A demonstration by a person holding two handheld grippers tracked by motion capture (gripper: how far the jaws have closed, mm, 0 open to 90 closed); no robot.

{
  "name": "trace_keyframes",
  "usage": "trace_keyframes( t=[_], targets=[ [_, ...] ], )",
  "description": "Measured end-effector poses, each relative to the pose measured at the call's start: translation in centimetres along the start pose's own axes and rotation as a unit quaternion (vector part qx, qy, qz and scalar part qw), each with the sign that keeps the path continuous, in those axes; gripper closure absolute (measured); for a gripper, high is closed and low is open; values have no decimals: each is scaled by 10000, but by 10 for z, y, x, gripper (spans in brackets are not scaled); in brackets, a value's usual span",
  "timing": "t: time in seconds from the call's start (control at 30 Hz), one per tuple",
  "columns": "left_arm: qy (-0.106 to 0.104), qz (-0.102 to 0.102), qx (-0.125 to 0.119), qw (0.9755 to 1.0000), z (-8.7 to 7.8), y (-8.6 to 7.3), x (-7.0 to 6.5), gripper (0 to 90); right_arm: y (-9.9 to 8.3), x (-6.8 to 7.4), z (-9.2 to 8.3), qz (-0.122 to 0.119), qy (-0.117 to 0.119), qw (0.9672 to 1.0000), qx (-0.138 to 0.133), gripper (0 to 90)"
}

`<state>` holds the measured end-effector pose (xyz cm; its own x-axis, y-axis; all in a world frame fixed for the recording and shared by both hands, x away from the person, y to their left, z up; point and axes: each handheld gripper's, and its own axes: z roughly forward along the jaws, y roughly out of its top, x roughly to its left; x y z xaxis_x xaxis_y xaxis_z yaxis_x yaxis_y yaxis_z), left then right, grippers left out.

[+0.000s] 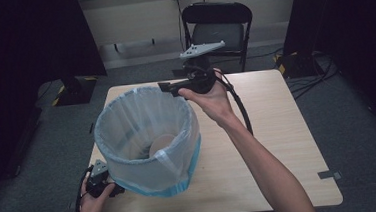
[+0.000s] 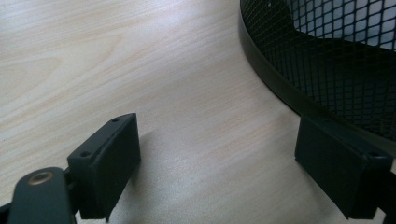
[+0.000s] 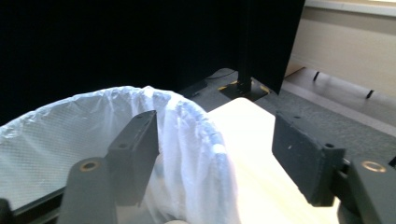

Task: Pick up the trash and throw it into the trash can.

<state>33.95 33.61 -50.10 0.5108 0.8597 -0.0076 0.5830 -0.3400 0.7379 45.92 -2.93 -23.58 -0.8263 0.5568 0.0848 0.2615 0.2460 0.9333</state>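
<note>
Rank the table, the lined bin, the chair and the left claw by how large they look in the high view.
1. Table
2. Bin
3. Chair, though it stands farther off, so its true size is unsure
4. Left claw

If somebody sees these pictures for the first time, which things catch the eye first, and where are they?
A mesh waste bin lined with a pale plastic bag stands on the left half of the wooden table. The right gripper, jaws open, is at the bin's far rim. The left gripper is open too, low beside the bin's base.
</note>
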Motion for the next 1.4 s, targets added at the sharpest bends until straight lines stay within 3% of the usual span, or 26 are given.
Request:
trace_keyframes(
  t=[0.23,0.47,0.53,0.73,0.83,1.0,1.07,1.2,1.4],
  targets=[
    [-1,-7,-4,10000,0,0,0,137,-5,-12,-14,117,-190,9997,-81,273],
    [1,-7,-5,10000,0,0,0,137,-18,-29,-35,226,-447,9987,13,264],
    [0,-7,-5,10000,0,0,0,137,-28,-36,-45,184,-639,9977,130,262],
    [1,-6,-5,10000,0,0,0,137,-45,-51,-63,320,-858,9957,149,249],
    [35,-7,8,10000,0,0,-1,136,-62,-58,-77,427,-983,9942,119,226],
    [82,-20,14,10000,0,0,-2,137,-81,-60,-89,531,-1010,9934,150,207],
    [107,-57,12,9999,-1,0,-3,138,-90,-62,-96,600,-1081,9922,168,183],
    [129,-103,-3,9999,-1,-1,-4,142,-110,-65,-114,702,-1493,9862,125,181],
    [140,-115,-1,9998,-1,-1,-4,142,-139,-70,-135,920,-1656,9815,283,175]
  ],
)
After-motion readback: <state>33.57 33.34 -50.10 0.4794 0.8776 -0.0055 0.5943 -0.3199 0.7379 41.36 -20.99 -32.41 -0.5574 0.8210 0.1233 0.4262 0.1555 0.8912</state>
